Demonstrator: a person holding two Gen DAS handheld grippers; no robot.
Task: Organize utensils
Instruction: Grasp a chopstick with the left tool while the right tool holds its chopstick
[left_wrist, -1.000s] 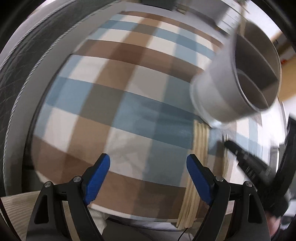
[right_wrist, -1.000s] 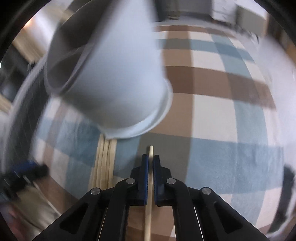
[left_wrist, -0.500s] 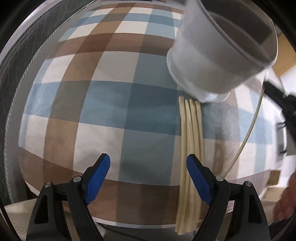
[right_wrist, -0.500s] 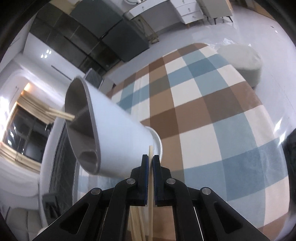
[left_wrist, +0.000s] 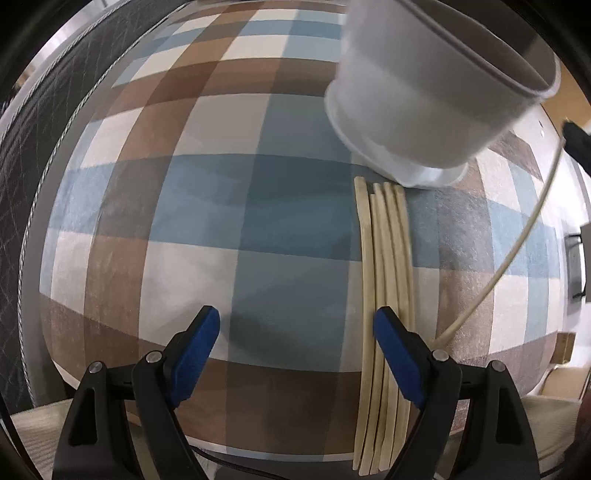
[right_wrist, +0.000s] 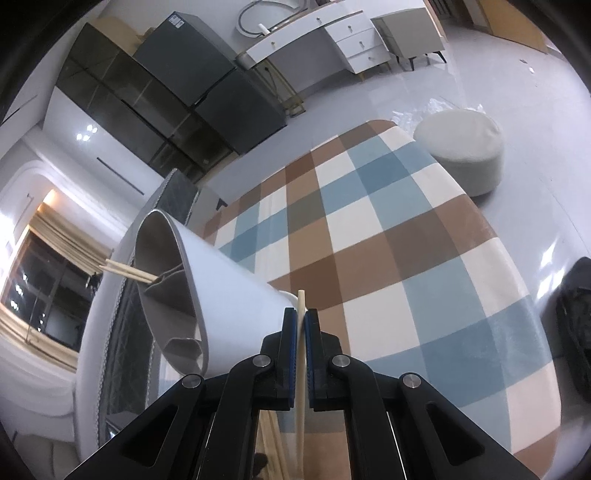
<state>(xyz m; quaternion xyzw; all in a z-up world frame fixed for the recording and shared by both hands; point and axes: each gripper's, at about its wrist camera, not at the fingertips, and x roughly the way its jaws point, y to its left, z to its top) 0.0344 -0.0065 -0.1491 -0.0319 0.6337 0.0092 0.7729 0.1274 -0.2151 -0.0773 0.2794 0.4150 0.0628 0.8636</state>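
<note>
Blue pads on your left gripper (left_wrist: 295, 347) stand wide apart with nothing between them, pointing almost straight down at the checked rug (left_wrist: 207, 206). Its right-side pad sits over the near end of the chopstick bundle (left_wrist: 384, 280); contact can't be told from this view. That bundle lies flat on the rug, sticks side by side, far tips just short of the white holder (left_wrist: 424, 99), which stands on the rug.

Your right gripper (right_wrist: 301, 325) is clamped on a single chopstick (right_wrist: 301, 306), tip poking out just past the pads. In the left view that chopstick (left_wrist: 517, 251) arcs off to the right, lower end near the rug.

Beyond the right pads: the white holder (right_wrist: 229, 295), divided inside, with two chopsticks (right_wrist: 125, 271) already sticking out of one compartment. Farther out, a round pouf (right_wrist: 461, 147) off the rug's edge, then cabinets (right_wrist: 177, 85) along the wall.
</note>
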